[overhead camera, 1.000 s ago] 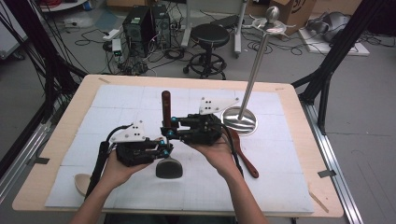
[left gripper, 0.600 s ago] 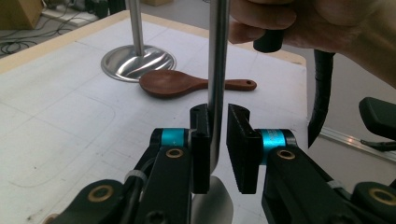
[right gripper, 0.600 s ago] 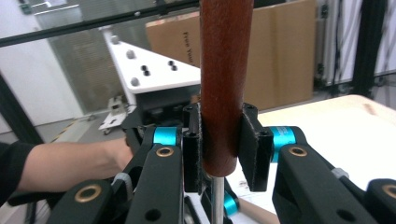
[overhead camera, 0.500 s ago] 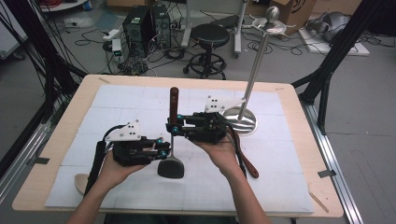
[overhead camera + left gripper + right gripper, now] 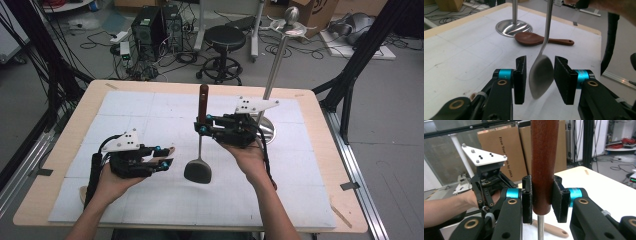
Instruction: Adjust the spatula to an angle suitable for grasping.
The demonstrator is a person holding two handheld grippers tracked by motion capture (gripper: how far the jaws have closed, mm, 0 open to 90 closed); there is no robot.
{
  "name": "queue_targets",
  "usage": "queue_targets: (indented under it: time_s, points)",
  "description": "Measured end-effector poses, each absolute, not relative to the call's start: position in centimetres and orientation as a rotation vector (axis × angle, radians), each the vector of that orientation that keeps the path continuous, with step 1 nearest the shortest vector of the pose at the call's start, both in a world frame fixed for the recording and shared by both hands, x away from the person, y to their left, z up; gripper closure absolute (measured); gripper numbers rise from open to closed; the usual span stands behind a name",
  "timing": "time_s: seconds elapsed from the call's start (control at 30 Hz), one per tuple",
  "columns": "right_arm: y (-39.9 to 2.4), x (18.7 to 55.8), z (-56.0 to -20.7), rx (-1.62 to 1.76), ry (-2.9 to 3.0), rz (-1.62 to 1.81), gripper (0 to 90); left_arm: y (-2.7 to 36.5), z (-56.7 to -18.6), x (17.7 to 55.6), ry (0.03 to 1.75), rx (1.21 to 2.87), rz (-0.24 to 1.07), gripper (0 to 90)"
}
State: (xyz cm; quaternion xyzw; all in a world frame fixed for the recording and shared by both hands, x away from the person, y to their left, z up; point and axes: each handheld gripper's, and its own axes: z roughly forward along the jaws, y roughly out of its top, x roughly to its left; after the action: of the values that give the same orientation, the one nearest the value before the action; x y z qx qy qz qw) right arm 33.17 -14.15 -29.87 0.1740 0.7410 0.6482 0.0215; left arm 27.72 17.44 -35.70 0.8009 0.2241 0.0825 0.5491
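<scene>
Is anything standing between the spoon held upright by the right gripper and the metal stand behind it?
Nothing visible. The right gripper clamps the spoon's wooden handle, and the stand's base lies just behind that hand. A brown wooden spoon rests on the mat in front of the base, low and flat. The left gripper, jaws just opening, brackets the bowl without pressing.

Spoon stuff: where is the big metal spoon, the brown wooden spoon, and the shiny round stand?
metal spoon (image 5: 541, 72), left gripper view, on its grey bowl.
wooden spoon (image 5: 529, 39), left gripper view, on its brown bowl.
stand (image 5: 269, 131), high view, on its round shiny base.
</scene>
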Motion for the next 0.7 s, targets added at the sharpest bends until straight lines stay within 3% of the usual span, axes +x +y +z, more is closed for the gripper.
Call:
queue_targets:
  time_s: [0.7]
  points:
    - [-18.6, 35.1, -27.9, 0.661, 2.253, 1.931, 73.5, 19.3, -36.8, 27.9, 0.58, 1.921, 0.251, 49.1]
